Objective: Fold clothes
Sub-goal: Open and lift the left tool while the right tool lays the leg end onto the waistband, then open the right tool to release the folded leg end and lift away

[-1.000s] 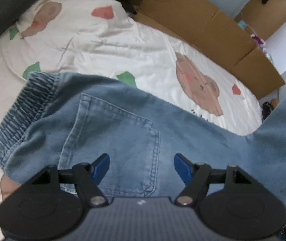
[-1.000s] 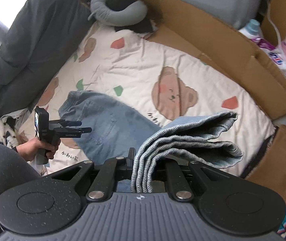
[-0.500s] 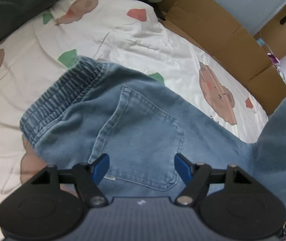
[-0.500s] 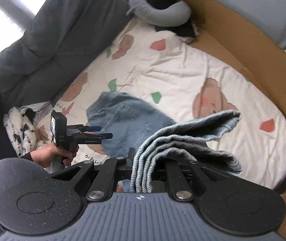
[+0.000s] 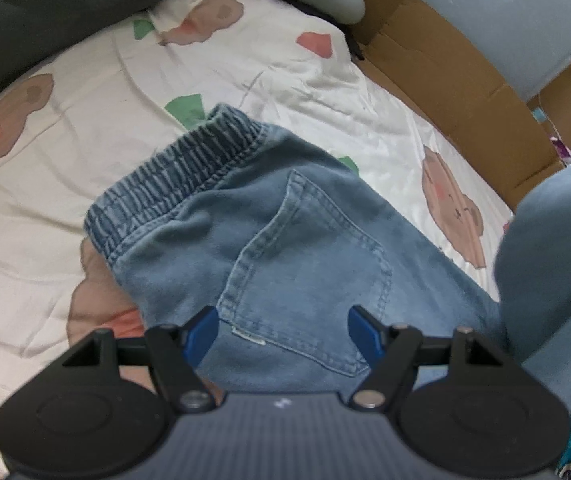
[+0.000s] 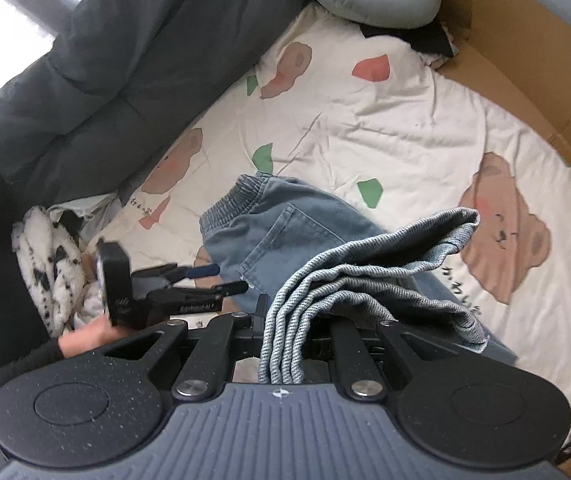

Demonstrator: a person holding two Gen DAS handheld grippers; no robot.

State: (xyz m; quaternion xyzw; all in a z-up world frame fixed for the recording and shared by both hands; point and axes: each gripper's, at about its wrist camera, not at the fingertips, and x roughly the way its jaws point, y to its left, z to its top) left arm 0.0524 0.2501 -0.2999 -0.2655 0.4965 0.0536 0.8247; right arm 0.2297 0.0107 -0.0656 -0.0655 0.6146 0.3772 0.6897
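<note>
swung lower and further over the bed since a second ago, with the jeans' waistband (image 5: pixel 181 176) now nearer mid-picture in the left view. right gripper (image 6: pixel 285 344) pinching stacked denim leg hems (image 6: pixel 365 276), fingers pressed tight on the layers, held just above the jeans (image 6: pixel 281 232) lying flat on the bed sheet (image 6: pixel 385 120). left gripper (image 5: pixel 283 330) with blue-tipped fingers (image 5: pixel 201 330) spread wide, gripping nothing, poised over the back pocket (image 5: pixel 305 264). cream sheet printed with bears and coloured patches, creased. beyond it, a dark grey quilt (image 6: pixel 105 60) along the left, a grey neck pillow (image 6: pixel 369 0) at the far end, brown cardboard (image 6: pixel 525 60) lining the right side.
</note>
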